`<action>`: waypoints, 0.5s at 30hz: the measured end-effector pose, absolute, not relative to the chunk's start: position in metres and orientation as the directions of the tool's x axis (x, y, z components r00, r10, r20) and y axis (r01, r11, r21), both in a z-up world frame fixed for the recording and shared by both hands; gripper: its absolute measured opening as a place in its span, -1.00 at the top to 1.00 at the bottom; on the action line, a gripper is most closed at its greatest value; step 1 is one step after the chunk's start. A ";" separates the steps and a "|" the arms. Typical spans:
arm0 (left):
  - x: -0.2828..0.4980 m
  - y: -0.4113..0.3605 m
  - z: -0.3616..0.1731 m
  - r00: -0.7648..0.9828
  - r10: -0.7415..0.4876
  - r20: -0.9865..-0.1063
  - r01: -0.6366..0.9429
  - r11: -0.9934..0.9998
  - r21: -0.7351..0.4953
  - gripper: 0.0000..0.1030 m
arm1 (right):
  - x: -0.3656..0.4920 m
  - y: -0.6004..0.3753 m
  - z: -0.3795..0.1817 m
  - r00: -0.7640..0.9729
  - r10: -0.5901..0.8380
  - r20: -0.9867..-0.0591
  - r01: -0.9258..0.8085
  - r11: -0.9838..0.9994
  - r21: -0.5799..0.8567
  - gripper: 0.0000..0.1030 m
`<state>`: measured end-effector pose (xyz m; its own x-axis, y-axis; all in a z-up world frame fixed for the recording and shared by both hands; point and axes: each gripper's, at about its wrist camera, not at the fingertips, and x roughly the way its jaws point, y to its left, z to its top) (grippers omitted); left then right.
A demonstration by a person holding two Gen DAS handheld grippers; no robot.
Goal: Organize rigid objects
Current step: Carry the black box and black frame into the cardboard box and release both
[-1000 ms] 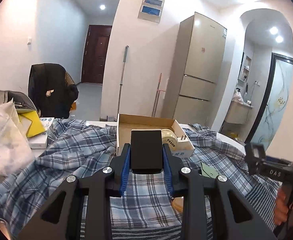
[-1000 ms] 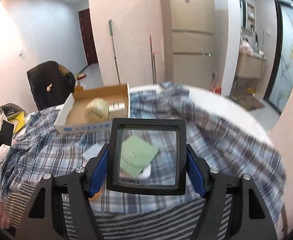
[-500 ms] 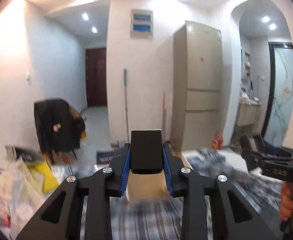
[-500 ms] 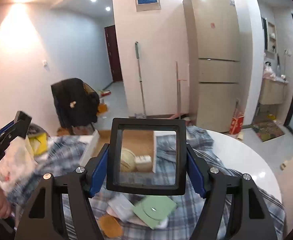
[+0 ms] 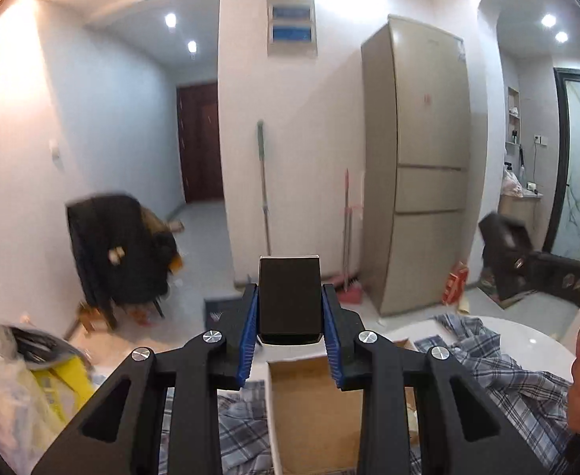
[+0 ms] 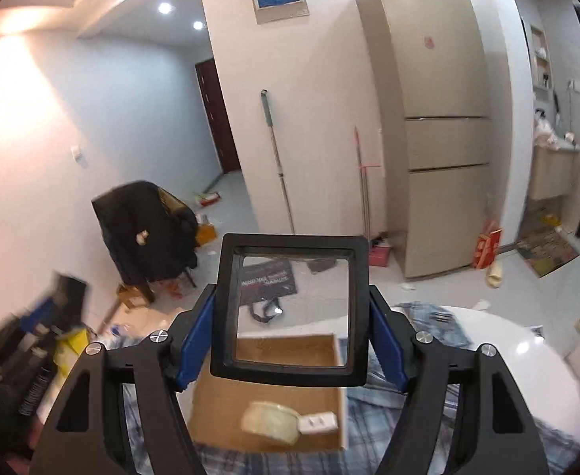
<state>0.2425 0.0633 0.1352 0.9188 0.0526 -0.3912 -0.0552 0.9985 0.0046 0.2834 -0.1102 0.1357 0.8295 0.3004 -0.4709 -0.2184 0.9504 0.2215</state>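
Both grippers hang above the box [image 6: 274, 427] for the drop: left gripper [image 5: 290, 308] clamps a black block [image 5: 290, 301], right gripper [image 6: 290, 316] clamps a black-framed lens [image 6: 291, 312]. Tape roll [image 6: 270, 423] and plug [image 6: 317, 423] lie inside.

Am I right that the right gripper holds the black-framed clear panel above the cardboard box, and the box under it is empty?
Not quite. The right gripper does hold the black-framed clear panel above the cardboard box, but the box is not empty: the right wrist view shows a roll of tape and a small white block inside it.
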 end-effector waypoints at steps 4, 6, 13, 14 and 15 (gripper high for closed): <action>0.280 0.075 0.104 0.897 0.019 -0.443 -0.050 0.997 -0.060 0.38 | 0.311 -0.092 0.114 0.819 0.285 -0.499 -0.225 0.958 0.177 -0.35; 0.294 0.074 0.082 0.882 -0.029 -0.471 -0.009 0.997 -0.078 0.38 | 0.323 -0.086 0.093 0.783 0.317 -0.535 -0.263 0.948 0.177 -0.35; 0.333 0.054 0.019 0.810 -0.040 -0.586 0.029 0.999 -0.029 0.38 | 0.368 -0.082 0.015 0.585 0.346 -0.734 -0.255 0.937 0.239 -0.35; 0.336 0.054 0.013 0.799 -0.037 -0.600 0.027 0.999 -0.027 0.38 | 0.372 -0.081 0.007 0.573 0.323 -0.753 -0.234 0.945 0.227 -0.35; 0.341 0.053 0.005 0.786 -0.034 -0.617 0.024 0.999 -0.025 0.38 | 0.375 -0.082 -0.002 0.559 0.315 -0.767 -0.224 0.948 0.227 -0.35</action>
